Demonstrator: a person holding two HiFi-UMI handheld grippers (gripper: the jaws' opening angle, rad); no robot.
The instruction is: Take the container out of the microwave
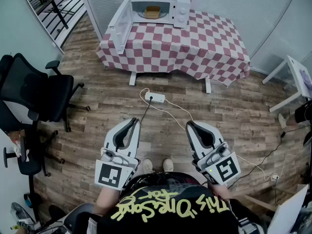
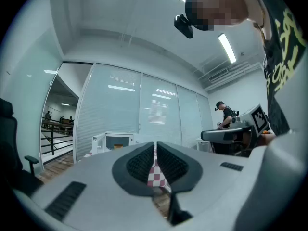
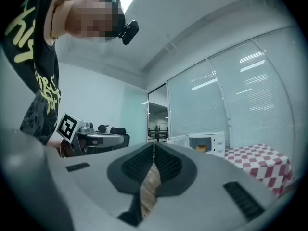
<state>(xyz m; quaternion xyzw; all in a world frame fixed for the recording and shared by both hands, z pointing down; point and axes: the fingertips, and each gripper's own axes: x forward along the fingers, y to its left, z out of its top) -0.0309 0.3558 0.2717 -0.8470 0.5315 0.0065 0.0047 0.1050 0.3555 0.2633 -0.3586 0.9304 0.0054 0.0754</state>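
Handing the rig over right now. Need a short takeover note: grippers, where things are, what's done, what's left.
Left gripper: jaws shut, empty, held low in front of the person.
Right gripper: jaws shut, empty, beside it.
White microwave: on the table with the red-and-white checked cloth, well ahead of both grippers.
Microwave door: swung open.
Small yellowish container: inside the microwave.
Done: door open.
Left: approach, open one gripper, grip the container, lift it out.
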